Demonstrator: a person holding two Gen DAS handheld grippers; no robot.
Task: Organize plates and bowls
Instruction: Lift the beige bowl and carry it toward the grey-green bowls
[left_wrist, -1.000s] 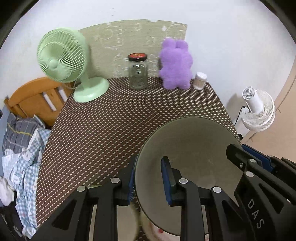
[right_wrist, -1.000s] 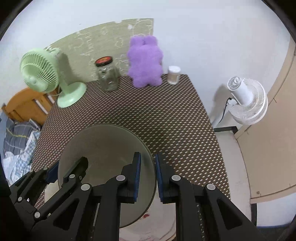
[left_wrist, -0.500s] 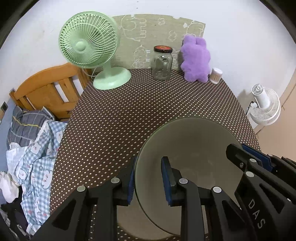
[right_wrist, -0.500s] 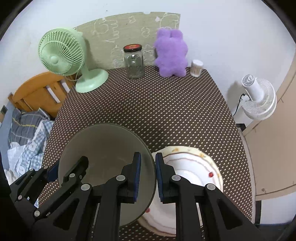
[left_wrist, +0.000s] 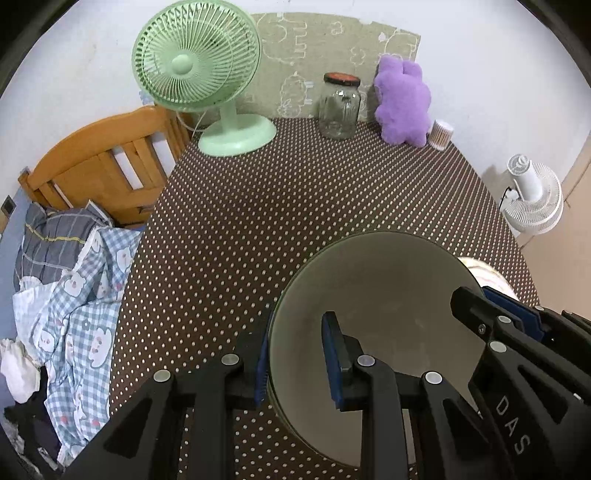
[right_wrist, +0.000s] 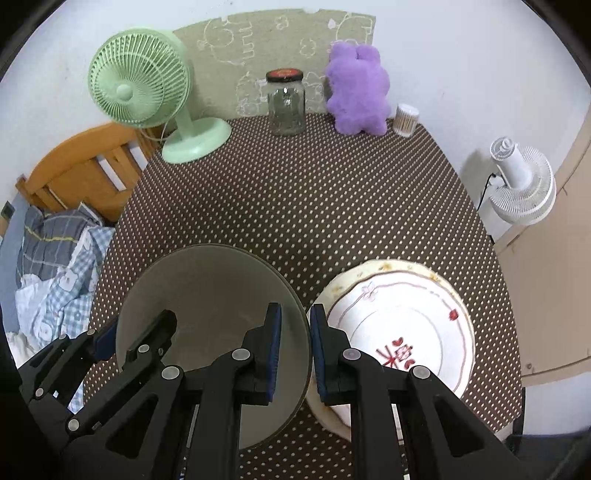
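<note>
Both grippers clamp one grey bowl by opposite rim edges, held above the dotted surface.

Left wrist: left gripper (left_wrist: 295, 354) jaws pinch the bowl (left_wrist: 373, 317) rim; uneven pull could tip it. Fan (left_wrist: 207, 81) and jar (left_wrist: 340, 105) lie far ahead.
Right wrist: right gripper (right_wrist: 293, 347) jaws grip the rim; the plate (right_wrist: 406, 325) just right could be knocked.
</note>
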